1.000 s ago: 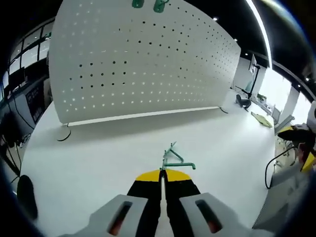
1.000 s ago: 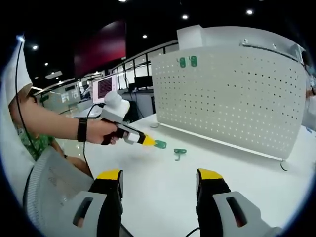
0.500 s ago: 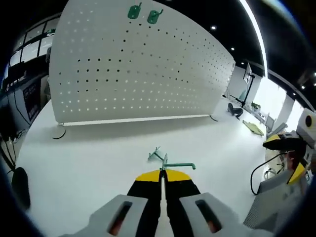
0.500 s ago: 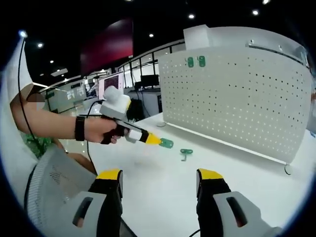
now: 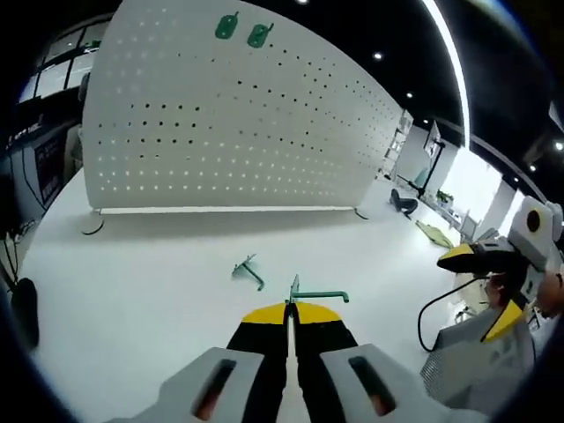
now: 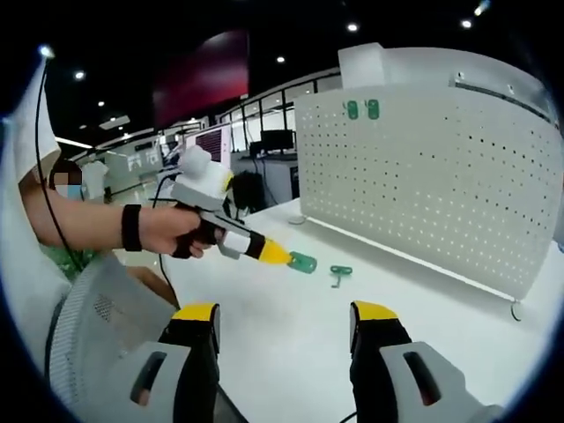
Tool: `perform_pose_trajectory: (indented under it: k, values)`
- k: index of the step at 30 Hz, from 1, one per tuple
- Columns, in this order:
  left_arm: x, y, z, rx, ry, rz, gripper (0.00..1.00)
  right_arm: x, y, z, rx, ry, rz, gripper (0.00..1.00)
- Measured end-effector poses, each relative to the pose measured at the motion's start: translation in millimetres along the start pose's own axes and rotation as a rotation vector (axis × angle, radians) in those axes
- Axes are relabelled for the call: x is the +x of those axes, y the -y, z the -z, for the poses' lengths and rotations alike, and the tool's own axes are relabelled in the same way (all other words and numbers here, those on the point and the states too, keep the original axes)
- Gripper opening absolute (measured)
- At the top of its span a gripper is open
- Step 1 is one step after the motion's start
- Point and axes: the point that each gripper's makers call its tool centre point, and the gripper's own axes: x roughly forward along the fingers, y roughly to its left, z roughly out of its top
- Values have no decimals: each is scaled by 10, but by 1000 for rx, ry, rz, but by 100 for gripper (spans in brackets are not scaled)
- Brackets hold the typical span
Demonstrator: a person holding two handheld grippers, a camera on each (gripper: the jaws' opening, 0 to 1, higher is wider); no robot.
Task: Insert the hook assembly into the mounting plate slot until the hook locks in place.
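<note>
My left gripper (image 5: 289, 310) is shut on a green hook (image 5: 310, 295), held above the white table (image 5: 132, 264). In the right gripper view a hand holds that left gripper (image 6: 273, 254), its yellow tips clamping the green hook (image 6: 302, 263). A second green hook (image 5: 248, 270) lies loose on the table, a little left of the held one; it shows too in the right gripper view (image 6: 339, 273). The white pegboard plate (image 5: 220, 115) stands upright behind, with two green hooks (image 5: 242, 30) near its top edge. My right gripper (image 6: 285, 313) is open with nothing between its fingers.
The right gripper (image 5: 489, 286) hangs at the right edge of the left gripper view, beyond the table's edge. The pegboard (image 6: 441, 176) rests on small feet at the table's back. A person's arm with a black wristband (image 6: 130, 227) reaches in from the left.
The left gripper has swung right with its hook, so the loose hook now sits to its left in its view. The right gripper has stayed open.
</note>
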Motion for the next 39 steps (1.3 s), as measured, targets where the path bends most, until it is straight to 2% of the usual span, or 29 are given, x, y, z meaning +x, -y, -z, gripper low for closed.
perform_pose_trajectory:
  k: [11, 24, 29, 39]
  values:
    - [-106, 195, 80, 7, -13, 23, 1, 58, -104, -21, -20, 7, -39, 57]
    - [-202, 534, 190, 10, -38, 81, 1, 104, -206, 51, -35, -10, -76, 46]
    - [-227, 568, 237, -5, -48, 90, 1, 122, -209, 50, -47, -13, -79, 42]
    - [-296, 679, 291, -23, -79, 112, 2, 154, -299, 117, -124, -56, -111, 25]
